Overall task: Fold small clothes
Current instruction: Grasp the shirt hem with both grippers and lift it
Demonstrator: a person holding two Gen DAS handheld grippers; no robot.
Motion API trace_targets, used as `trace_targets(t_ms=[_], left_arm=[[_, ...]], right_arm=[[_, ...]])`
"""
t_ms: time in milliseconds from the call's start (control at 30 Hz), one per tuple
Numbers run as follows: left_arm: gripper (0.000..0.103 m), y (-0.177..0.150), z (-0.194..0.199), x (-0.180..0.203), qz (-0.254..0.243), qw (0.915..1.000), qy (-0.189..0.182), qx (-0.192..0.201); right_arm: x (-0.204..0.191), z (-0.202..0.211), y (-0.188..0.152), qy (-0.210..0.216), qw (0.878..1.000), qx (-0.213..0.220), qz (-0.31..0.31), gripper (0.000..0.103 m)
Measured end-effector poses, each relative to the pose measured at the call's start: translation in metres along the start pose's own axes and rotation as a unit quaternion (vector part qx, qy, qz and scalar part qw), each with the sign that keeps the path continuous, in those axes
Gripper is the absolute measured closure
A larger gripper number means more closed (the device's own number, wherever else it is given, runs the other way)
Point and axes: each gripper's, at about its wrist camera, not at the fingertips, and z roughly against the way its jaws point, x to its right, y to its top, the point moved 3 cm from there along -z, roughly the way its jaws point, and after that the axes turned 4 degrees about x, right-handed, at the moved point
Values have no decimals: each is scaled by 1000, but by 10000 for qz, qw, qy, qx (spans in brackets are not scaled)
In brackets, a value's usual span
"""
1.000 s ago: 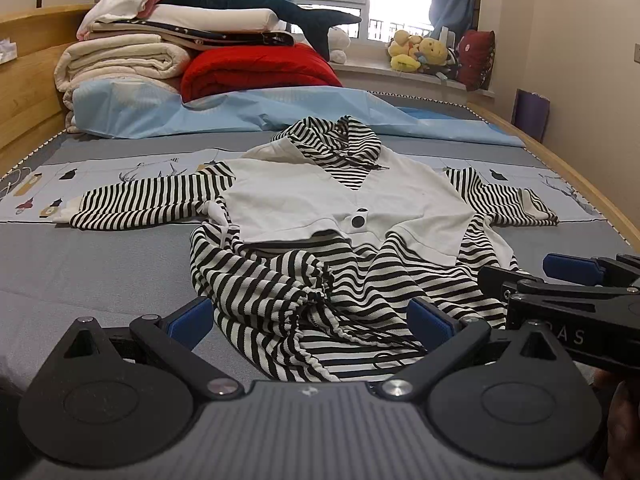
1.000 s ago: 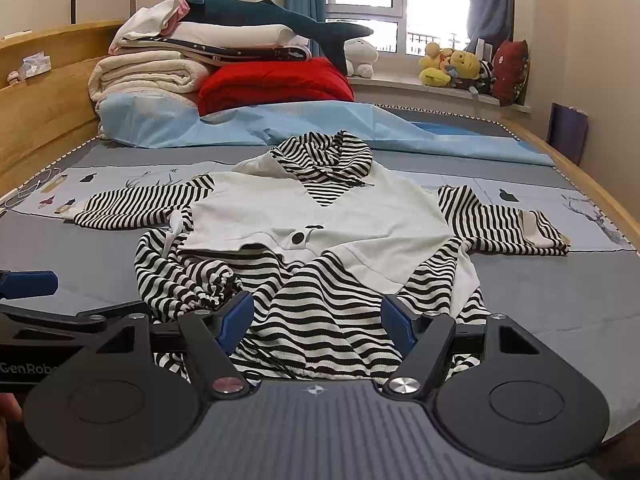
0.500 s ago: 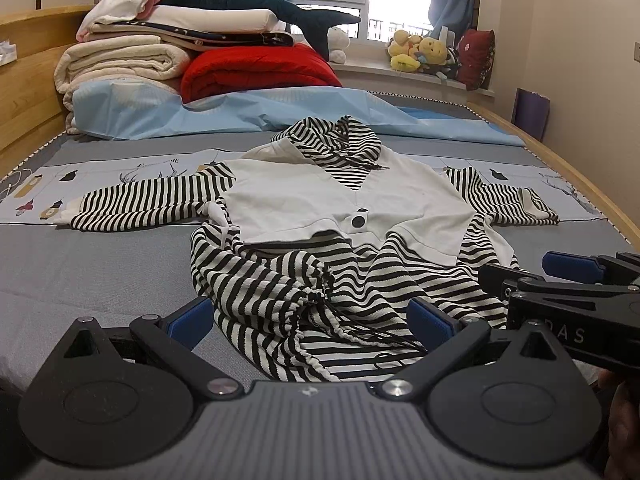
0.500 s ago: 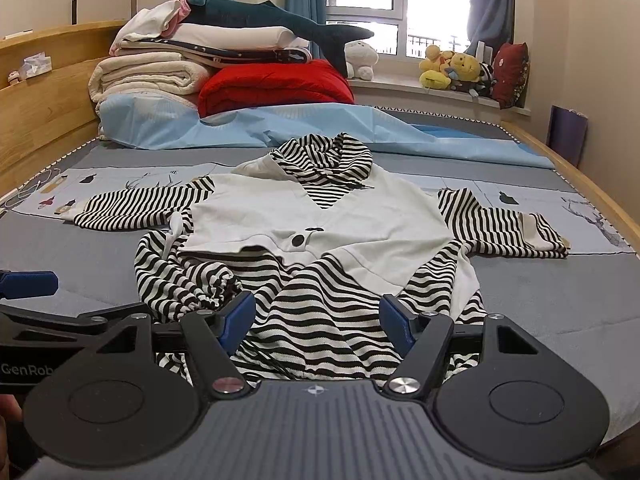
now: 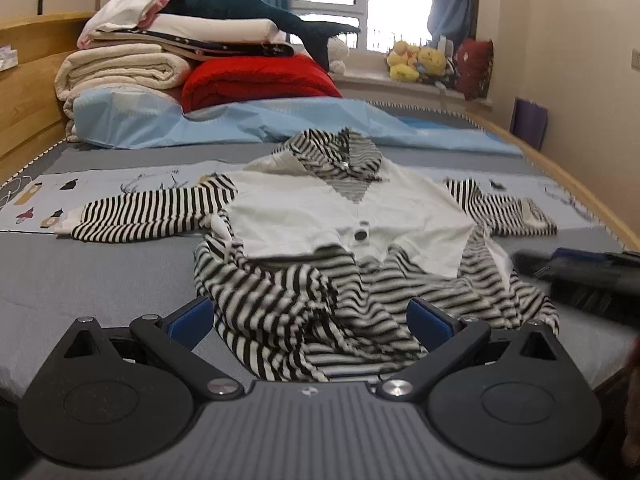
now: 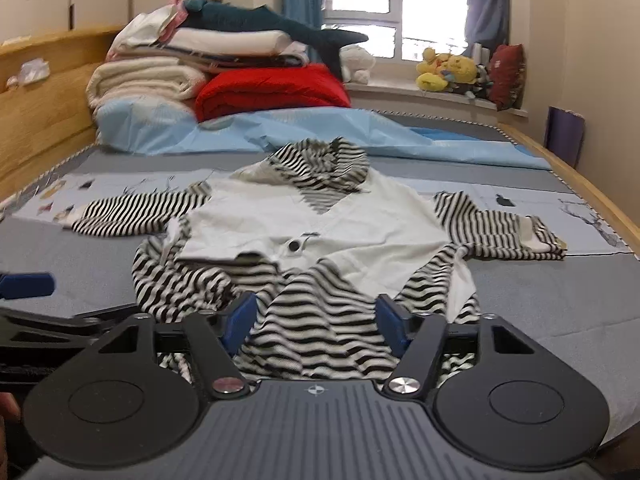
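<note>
A small hooded top (image 5: 352, 216) (image 6: 320, 224), black-and-white striped with a white front and one black button, lies face up on the grey bed (image 5: 80, 272), sleeves spread. Its rumpled striped hem is nearest to me. My left gripper (image 5: 310, 316) stands open over the hem's left part, with cloth between the pads and untouched by them. My right gripper (image 6: 316, 320) is closing. The hem's right part bunches up between its blue pads (image 6: 240, 316), which still stand apart. Each gripper shows at the edge of the other's view: the right gripper (image 5: 580, 272), blurred, and the left gripper (image 6: 24, 284).
Folded blankets (image 5: 120, 68), a red quilt (image 5: 256, 84) and a plush shark (image 5: 256, 12) are stacked at the head of the bed, with a light blue sheet (image 5: 240, 128) in front of them. A wooden headboard (image 6: 40, 112) runs along the left and a wooden rail (image 6: 592, 196) along the right.
The right gripper's jaws have narrowed, and the hem has bunched and risen between them. The left gripper's jaws stand as wide as before, and the right gripper blurs in its view.
</note>
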Motion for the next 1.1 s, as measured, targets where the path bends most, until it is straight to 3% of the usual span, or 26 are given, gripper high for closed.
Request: trace_targets(t_ms=[100, 133, 167, 233, 267, 333, 433, 533, 600, 733, 833, 900, 967, 1000, 1033, 1067, 1100], left_arm=[[11, 18, -5, -16, 35, 9998, -187, 94], [23, 25, -7, -22, 32, 9996, -279, 101], [37, 33, -12, -28, 19, 9991, -416, 109], [54, 49, -26, -41, -64, 9973, -722, 87], [56, 55, -35, -47, -135, 9967, -805, 40], [56, 62, -58, -54, -351, 9944, -981, -150], [56, 53, -105, -65, -415, 9914, -994, -738], [56, 35, -159, -77, 259, 9796, -856, -1802], [52, 28, -183, -82, 627, 9692, -730, -2266], [36, 21, -209, -89, 1378, 9527, -649, -2628], [34, 14, -227, -88, 1766, 9407, -347, -2876], [34, 4, -237, -89, 1904, 9315, 43, -3100], [36, -1, -242, -91, 2110, 9235, 200, -3197], [39, -2, -242, -91, 2148, 9226, 224, -3197], [57, -1, -242, -92, 2100, 9240, 204, -3189], [89, 0, -240, -90, 1970, 9263, 134, -3208], [96, 1, -237, -88, 1811, 9294, 48, -3215]], right_arm=[[31, 4, 19, -287, 9982, 379, -353, 70], [42, 4, 25, -362, 9974, 482, -389, 74], [53, 2, 32, -397, 9968, 563, -395, 76], [76, -11, 41, -349, 9974, 571, -283, 75], [88, -21, 44, -326, 9981, 476, -212, 75], [104, -41, 43, -261, 9994, 185, -108, 75], [122, -77, 29, -279, 9989, -389, 22, 75], [130, -108, 9, -274, 9927, -1170, 61, 73], [134, -124, -5, -282, 9855, -1668, -144, 67], [135, -144, -27, -196, 9700, -2394, -385, 61], [136, -156, -41, -507, 9576, -2828, -207, 60], [143, -162, -48, -724, 9484, -3070, -327, 60], [149, -165, -52, -846, 9431, -3178, -488, 60], [151, -165, -53, -871, 9416, -3210, -534, 60], [151, -166, -55, -887, 9407, -3227, -555, 60], [150, -167, -57, -893, 9398, -3253, -542, 60], [148, -167, -58, -893, 9393, -3274, -503, 61]])
